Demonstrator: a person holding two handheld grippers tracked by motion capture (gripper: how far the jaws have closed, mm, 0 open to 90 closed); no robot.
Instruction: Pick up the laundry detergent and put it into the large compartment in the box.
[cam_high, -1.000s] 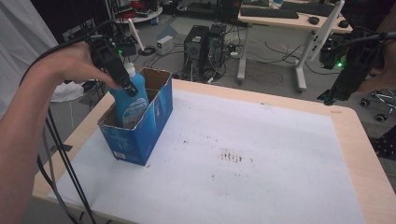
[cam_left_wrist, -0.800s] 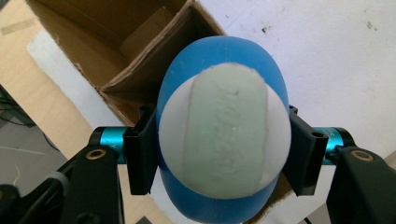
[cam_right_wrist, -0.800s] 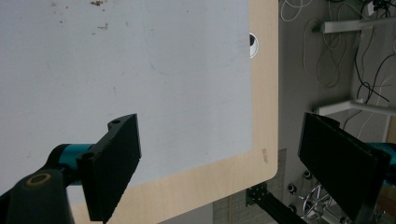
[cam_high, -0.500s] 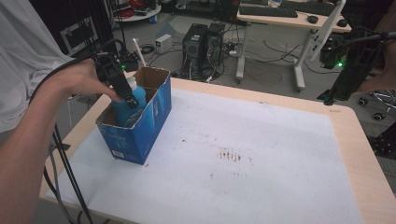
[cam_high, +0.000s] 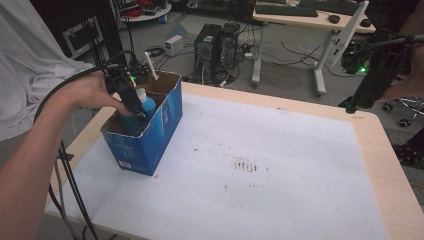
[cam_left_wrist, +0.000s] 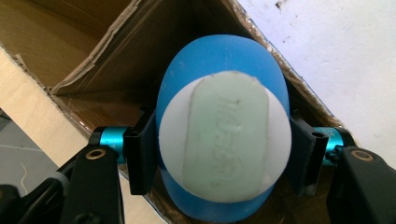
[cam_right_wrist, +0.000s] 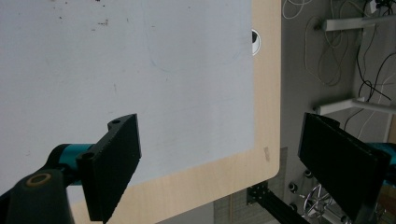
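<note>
Blue bottle (cam_left_wrist: 223, 140) in left claw (cam_left_wrist: 219, 158)

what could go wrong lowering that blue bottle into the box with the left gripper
1. The blue bottle is gripped by the left gripper only at its rounded sides, so it could slip or twist.
2. The cardboard box is narrow, with a torn flap near the bottle; bottle or jaws may snag.
3. The box sits loose near the table edge, so a bump could shove it.
</note>
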